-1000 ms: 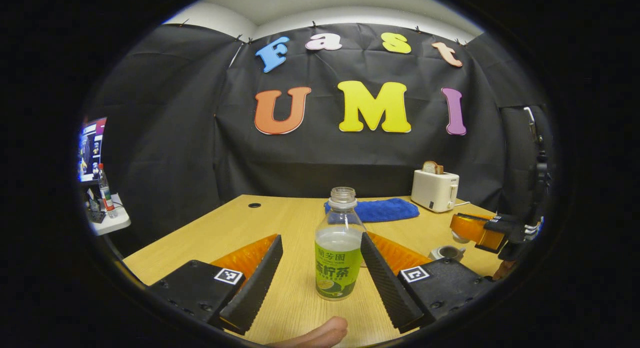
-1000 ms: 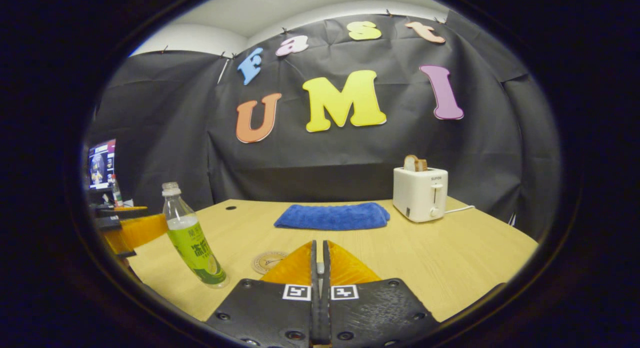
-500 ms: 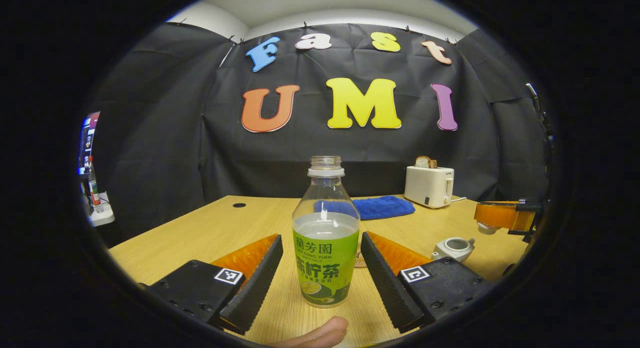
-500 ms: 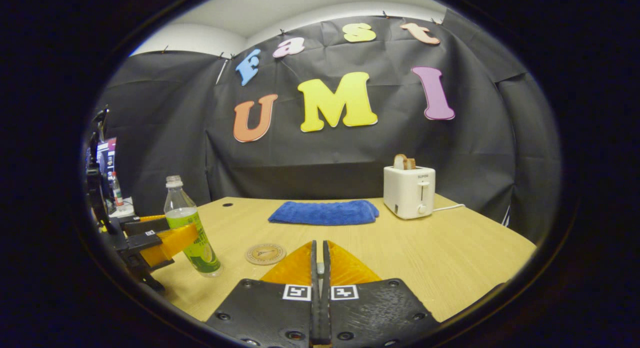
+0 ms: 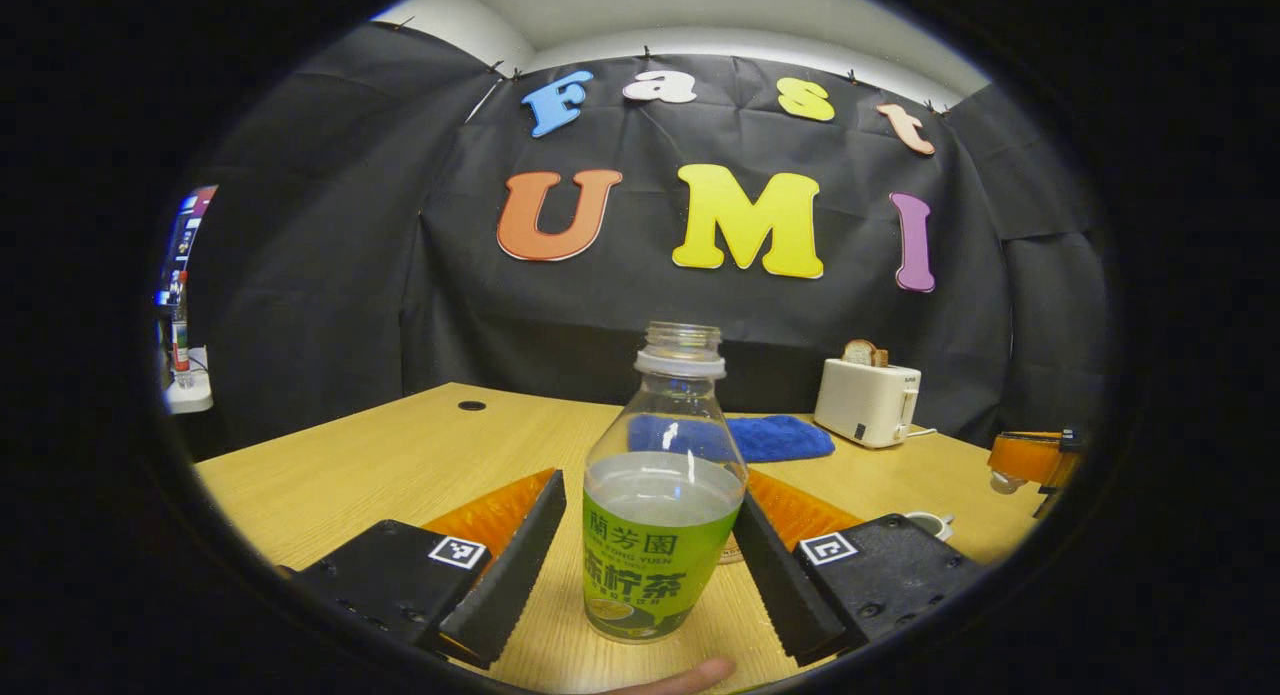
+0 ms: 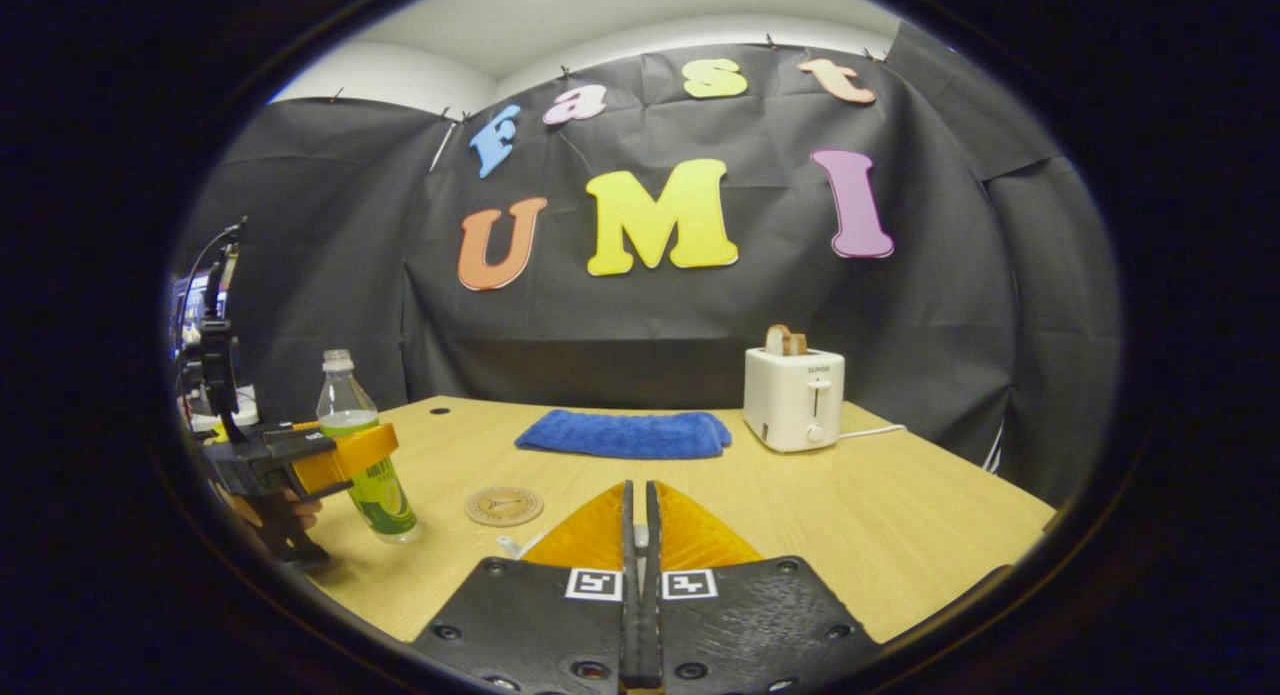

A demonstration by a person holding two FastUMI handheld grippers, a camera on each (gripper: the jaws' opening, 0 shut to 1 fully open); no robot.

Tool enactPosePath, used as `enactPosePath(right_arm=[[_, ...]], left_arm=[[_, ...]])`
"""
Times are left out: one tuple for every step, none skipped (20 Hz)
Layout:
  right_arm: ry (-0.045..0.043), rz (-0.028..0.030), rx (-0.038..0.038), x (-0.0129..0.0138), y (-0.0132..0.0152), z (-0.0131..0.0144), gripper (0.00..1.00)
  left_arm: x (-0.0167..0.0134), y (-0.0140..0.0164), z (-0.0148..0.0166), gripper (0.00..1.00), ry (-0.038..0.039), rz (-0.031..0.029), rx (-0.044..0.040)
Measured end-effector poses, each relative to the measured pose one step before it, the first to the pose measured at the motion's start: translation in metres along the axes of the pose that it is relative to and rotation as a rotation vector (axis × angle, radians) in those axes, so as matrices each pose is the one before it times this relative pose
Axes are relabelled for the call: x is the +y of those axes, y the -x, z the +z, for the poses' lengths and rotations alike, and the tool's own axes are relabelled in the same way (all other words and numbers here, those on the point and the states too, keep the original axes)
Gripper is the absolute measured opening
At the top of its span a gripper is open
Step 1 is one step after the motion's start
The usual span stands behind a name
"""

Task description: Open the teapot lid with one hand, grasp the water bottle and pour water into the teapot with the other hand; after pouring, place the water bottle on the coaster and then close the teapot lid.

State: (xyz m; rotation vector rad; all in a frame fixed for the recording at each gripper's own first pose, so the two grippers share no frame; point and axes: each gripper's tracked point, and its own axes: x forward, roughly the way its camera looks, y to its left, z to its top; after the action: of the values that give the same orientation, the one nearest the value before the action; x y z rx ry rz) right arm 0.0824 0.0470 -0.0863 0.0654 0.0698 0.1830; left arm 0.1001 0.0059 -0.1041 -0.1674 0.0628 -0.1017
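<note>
An uncapped water bottle (image 5: 660, 515) with a green label, part full, stands on the table between the fingers of my open left gripper (image 5: 640, 565). Its side is against the right finger and a small gap separates it from the left one. In the right gripper view the same bottle (image 6: 362, 465) stands beyond the left gripper (image 6: 335, 457). A round coaster (image 6: 503, 505) lies just right of it. The white teapot (image 5: 930, 523) sits open at the right. Above it my right gripper (image 5: 1030, 457) holds the white lid (image 5: 1002, 481). Its own fingers (image 6: 637, 490) are pressed together.
A white toaster (image 6: 793, 400) with bread stands at the back of the wooden table (image 6: 900, 515), and a folded blue cloth (image 6: 622, 435) lies beside it. A person's hand (image 6: 290, 510) holds the left gripper. A side shelf with a small bottle (image 5: 180, 325) is far left.
My left gripper has moved forward, so the bottle now stands well between its fingers. The right gripper has drifted right, away from the teapot, carrying the lid.
</note>
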Motion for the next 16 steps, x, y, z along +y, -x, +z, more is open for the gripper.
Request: enactPosePath(right_arm=[[-0.00313,-0.00279,-0.00434,-0.00340,0.00070,0.00164,0.00],[-0.00501,-0.00399,-0.00273,-0.00393,0.00142,0.00047,0.00],[-0.00205,-0.00487,-0.00140,-0.00442,0.00063,0.00164,0.00],[-0.00017,-0.00600,-0.00201,-0.00334,0.00103,-0.00015,0.00],[0.00521,-0.00401,0.00020,-0.00348,0.00047,0.00100,0.00],[0.00483,-0.01292,0.00628,-0.00634,0.00016,-0.00259,0.00],[-0.00110,-0.00293,0.00493,-0.00387,0.00142,-0.00057,0.00],[-0.00439,0.00506,0.00078,-0.00015,0.00072,0.00005,0.00],[-0.00252,-0.00023,-0.00044,-0.00295,0.00146,-0.00026,0.00],[-0.00101,-0.00067,0.00174,-0.00298,0.00119,-0.00137,0.00],[-0.00290,-0.00188,0.00270,-0.00300,0.00096,-0.00111,0.00],[-0.00376,-0.00089,0.00187,-0.00251,0.00071,-0.00068,0.00],[-0.00258,-0.00144,0.00481,-0.00234,0.00040,-0.00025,0.00],[-0.00134,-0.00217,0.00686,-0.00283,0.00025,-0.00175,0.00],[-0.00070,-0.00105,0.00529,-0.00260,0.00083,0.00025,0.00],[-0.00093,-0.00245,-0.00126,-0.00244,0.00067,0.00086,0.00]], left_arm=[[-0.00257,-0.00091,0.00020,0.96,0.00010,-0.00949,0.00760],[0.00177,0.00251,0.00021,0.85,-0.00551,0.00848,0.00891],[0.00052,-0.00044,-0.00149,0.82,-0.00428,-0.00369,0.01525],[-0.00050,0.00128,-0.00039,0.81,-0.00335,-0.00241,0.01177],[0.00072,0.00261,0.00190,0.80,-0.00120,0.00712,0.00939],[0.00073,0.00286,0.00150,0.80,0.00114,0.00211,0.00543],[-0.00098,0.00386,-0.00156,0.79,-0.00402,-0.00060,0.01073],[0.00089,0.00332,0.00173,0.79,-0.01703,0.01421,0.00029],[0.00267,0.00481,0.00226,0.79,-0.02764,0.01438,-0.00390],[-0.00084,0.00434,0.00313,0.78,-0.03019,0.00777,0.00137],[0.00194,0.00346,0.00233,0.78,-0.03331,0.01681,-0.00595],[0.00006,0.00291,0.00180,0.78,-0.03504,0.01589,0.00876],[-0.00115,0.00259,0.00326,0.78,-0.03788,0.01278,-0.00897],[-0.00425,0.00306,0.00338,0.78,-0.03878,0.00530,-0.00083],[-0.00396,0.00248,0.00475,0.77,-0.03859,0.00195,-0.00928],[-0.00634,0.00258,0.00289,0.78,-0.04251,-0.00206,-0.00343]])
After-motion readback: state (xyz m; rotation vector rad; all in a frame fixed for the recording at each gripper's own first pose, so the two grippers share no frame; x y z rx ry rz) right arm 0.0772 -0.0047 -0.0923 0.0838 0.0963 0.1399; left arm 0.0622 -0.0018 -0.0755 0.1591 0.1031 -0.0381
